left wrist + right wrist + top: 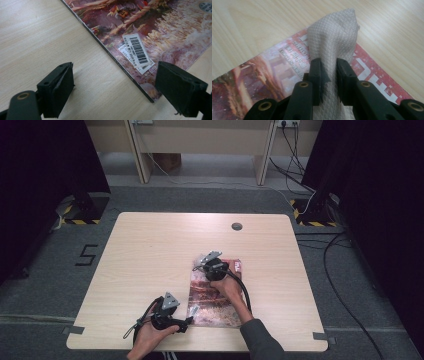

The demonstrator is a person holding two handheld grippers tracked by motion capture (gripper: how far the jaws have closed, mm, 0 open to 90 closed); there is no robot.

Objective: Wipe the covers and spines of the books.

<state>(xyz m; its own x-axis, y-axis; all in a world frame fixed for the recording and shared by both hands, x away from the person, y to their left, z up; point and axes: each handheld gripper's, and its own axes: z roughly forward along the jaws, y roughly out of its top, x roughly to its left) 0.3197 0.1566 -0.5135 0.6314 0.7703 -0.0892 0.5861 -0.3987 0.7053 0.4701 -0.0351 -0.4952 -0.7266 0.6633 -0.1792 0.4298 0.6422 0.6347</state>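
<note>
Glossy paper is what we wipe here: the magazine [216,295] lies flat on the table [145,260], and we take it as our landmark. Nearest to us, at its near left corner, the left gripper [113,82] stands wide open and holds nothing; one jaw is over the cover, the other over bare wood. We would press it down there so the magazine cannot slide. Farther, at the magazine's far end, the right gripper [329,75] is clamped tight on a folded cloth [334,37]. We should keep the cloth flat on the cover and draw it in long, even strokes.
</note>
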